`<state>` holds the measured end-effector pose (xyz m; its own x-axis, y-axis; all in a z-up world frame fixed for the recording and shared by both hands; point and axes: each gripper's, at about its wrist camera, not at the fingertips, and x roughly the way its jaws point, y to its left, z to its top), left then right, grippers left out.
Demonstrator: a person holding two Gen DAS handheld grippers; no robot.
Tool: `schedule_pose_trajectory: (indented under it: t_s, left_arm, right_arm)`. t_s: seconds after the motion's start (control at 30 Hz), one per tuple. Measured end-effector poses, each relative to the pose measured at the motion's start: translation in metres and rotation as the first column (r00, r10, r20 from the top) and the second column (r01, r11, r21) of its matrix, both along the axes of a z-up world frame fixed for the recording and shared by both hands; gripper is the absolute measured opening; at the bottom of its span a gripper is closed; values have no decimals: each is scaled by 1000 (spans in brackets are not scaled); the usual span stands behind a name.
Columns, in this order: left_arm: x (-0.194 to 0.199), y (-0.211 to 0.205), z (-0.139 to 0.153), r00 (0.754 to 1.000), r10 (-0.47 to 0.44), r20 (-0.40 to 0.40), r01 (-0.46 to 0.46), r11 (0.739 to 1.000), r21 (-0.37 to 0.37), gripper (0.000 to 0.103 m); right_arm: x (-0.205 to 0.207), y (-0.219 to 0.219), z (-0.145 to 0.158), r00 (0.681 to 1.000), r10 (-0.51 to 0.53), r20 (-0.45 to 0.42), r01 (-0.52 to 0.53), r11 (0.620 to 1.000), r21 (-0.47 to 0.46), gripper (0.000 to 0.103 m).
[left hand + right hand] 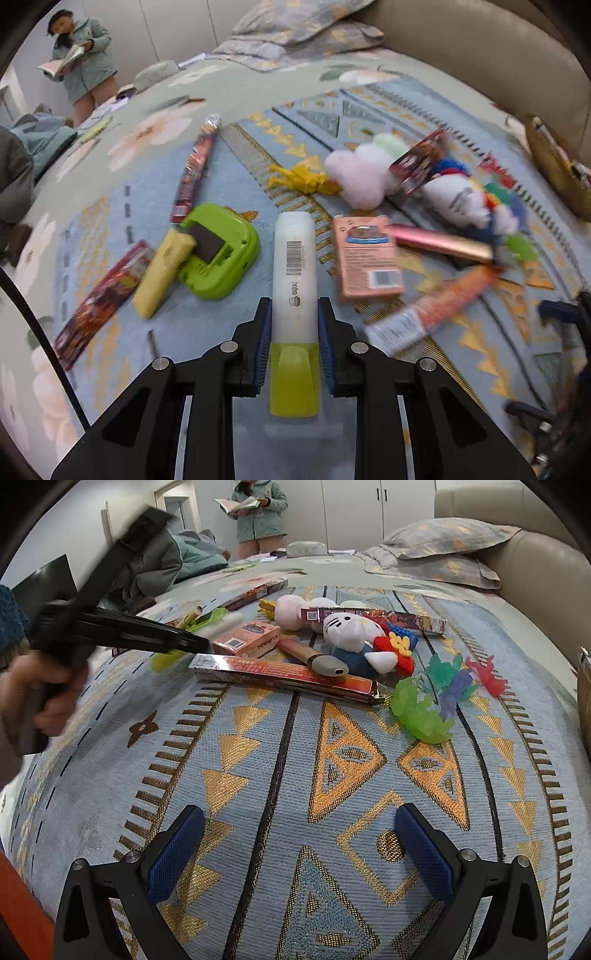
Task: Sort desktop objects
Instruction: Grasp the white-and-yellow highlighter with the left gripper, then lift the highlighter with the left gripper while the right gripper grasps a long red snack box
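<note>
My left gripper [294,302] is shut on a highlighter [294,258] with a white body and a yellow cap; the blue pads press on both its sides and the cap end points back toward the camera. In the right wrist view that left gripper [192,642] shows blurred at the left, held by a hand [44,690]. My right gripper [299,810] stands open over the patterned blue cloth [258,775], nothing between its fingers. Spread on the cloth are a green gadget [218,251], a yellow stick [162,273], a pink box [365,254] and a long orange box [436,310].
Soft toys lie at the far right: a pink plush [358,173], a cat plush [354,631], jelly toys [421,712]. Long red boxes [197,166] lie at the left. A woven basket [557,173] sits at the right edge. A person [81,55] stands reading behind the bed.
</note>
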<state>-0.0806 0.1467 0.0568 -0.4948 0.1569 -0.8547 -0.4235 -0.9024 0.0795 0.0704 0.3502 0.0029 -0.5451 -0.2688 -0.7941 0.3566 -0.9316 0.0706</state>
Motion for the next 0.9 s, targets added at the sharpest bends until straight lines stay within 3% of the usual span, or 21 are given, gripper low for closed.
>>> schedule_pose_trajectory:
  t_s: [0.13, 0.2, 0.3, 0.37, 0.4, 0.47, 0.53, 0.63, 0.7, 0.77, 0.9]
  left_arm:
    - [29, -7, 70, 996, 69, -64, -68, 997, 27, 21]
    - [43, -6, 114, 984, 127, -128, -120, 991, 59, 21]
    - [51, -4, 160, 969, 198, -150, -175, 972, 154, 21]
    - [57, 2, 183, 962, 235, -142, -195, 949, 249, 21]
    - [61, 7, 193, 955, 253, -155, -198, 933, 300, 21]
    - [68, 13, 198, 948, 271, -165, -193, 907, 375, 21]
    - [75, 18, 192, 943, 288, -168, -198, 889, 413, 21]
    - [70, 21, 166, 944, 297, -145, -215, 886, 410, 21]
    - [62, 14, 143, 946, 311, -89, -247, 872, 422, 21]
    - [59, 8, 127, 941, 331, -72, -277, 872, 403, 21]
    - [54, 0, 113, 912, 397, -108, -358, 895, 266, 21]
  right_arm:
    - [-3, 9, 12, 997, 23, 72, -23, 1000, -9, 103]
    - [0, 14, 24, 997, 72, 34, -72, 997, 8, 103]
    - [-7, 22, 39, 996, 78, -46, -72, 990, 118, 102]
    - [-18, 33, 44, 997, 67, -48, -61, 992, 108, 80]
    - [-27, 41, 46, 998, 46, -30, -44, 996, 76, 75]
    - [-40, 49, 47, 999, 45, 5, -45, 999, 17, 54]
    - [-46, 43, 49, 996, 92, 9, -91, 996, -6, 53]
    - [-52, 24, 47, 986, 169, 3, -169, 985, 45, 53]
    - [-63, 13, 41, 985, 170, 9, -170, 980, 100, 53]
    - [-80, 10, 33, 988, 150, 30, -152, 981, 119, 53]
    - [-95, 7, 32, 987, 156, 36, -158, 984, 87, 54]
